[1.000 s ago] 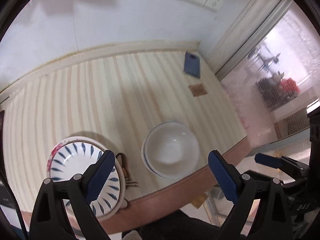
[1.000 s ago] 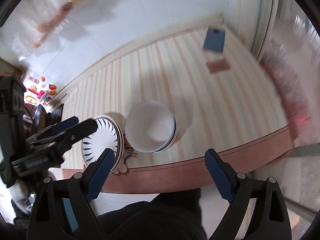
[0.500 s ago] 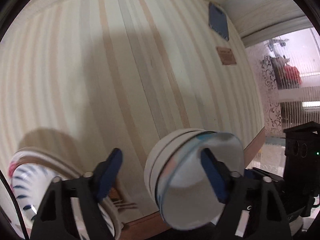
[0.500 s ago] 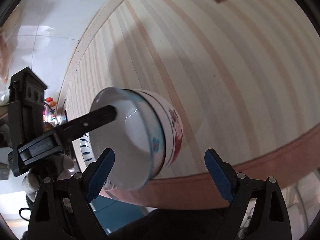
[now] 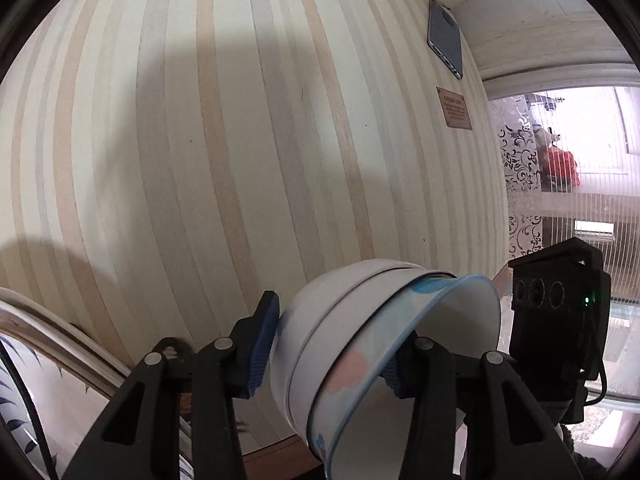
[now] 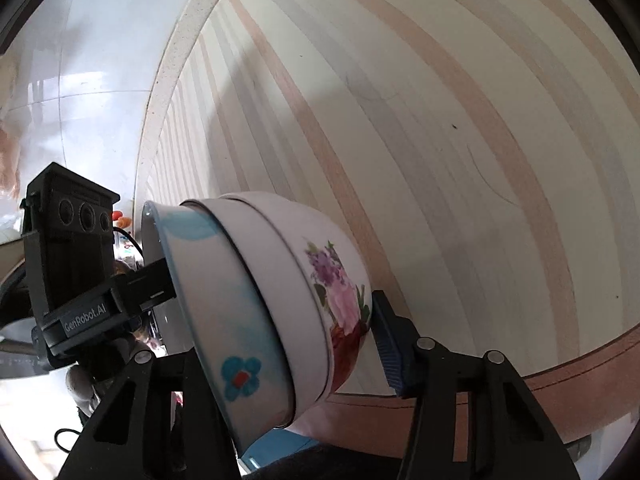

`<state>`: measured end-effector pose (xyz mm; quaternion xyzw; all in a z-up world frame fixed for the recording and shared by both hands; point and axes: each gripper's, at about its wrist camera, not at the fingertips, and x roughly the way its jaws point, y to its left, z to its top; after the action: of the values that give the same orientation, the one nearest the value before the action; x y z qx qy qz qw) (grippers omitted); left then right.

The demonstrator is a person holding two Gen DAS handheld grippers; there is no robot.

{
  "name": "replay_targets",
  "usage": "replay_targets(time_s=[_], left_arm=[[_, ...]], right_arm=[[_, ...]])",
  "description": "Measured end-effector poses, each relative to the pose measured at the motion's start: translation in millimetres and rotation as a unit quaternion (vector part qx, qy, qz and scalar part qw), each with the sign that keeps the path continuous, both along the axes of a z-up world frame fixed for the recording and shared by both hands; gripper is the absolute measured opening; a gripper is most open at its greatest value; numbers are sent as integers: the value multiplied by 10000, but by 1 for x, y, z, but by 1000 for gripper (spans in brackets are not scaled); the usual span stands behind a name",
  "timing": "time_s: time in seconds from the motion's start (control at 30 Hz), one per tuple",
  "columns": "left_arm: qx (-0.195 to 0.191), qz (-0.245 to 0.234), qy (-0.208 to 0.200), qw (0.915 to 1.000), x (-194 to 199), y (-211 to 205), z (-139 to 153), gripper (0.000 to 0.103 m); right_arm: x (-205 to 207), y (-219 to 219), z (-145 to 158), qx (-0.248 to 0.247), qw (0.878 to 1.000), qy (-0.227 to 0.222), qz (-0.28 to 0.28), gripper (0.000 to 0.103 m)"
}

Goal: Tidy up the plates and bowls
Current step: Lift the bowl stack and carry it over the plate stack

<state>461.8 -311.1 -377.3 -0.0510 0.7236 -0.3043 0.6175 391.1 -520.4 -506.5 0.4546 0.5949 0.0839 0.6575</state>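
Nested bowl stack (image 5: pixel 360 344) tipped at tabletop (image 5: pixel 200 140) near edge, clamped by left gripper (image 5: pixel 328 348) and right gripper (image 6: pixel 280 344). Patterned plate (image 5: pixel 48 360) at near-left corner. Far tabletop open except phone (image 5: pixel 446 38) at right edge.

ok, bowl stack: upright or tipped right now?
Tipped. The bowl stack is held between both grippers, rims turned sideways toward the left gripper, with its floral base toward the right gripper.
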Motion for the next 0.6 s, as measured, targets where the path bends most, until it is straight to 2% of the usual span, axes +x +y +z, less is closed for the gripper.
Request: replay_targets(time_s=[0.3, 0.6], left_arm=[[144, 143, -49, 9998, 2, 4, 3, 42], [132, 470, -355, 9982, 5, 32, 33, 42]], right_arm=[[12, 10, 5, 159, 9998, 72, 46, 53], [35, 38, 29, 146, 9989, -131, 425, 53]])
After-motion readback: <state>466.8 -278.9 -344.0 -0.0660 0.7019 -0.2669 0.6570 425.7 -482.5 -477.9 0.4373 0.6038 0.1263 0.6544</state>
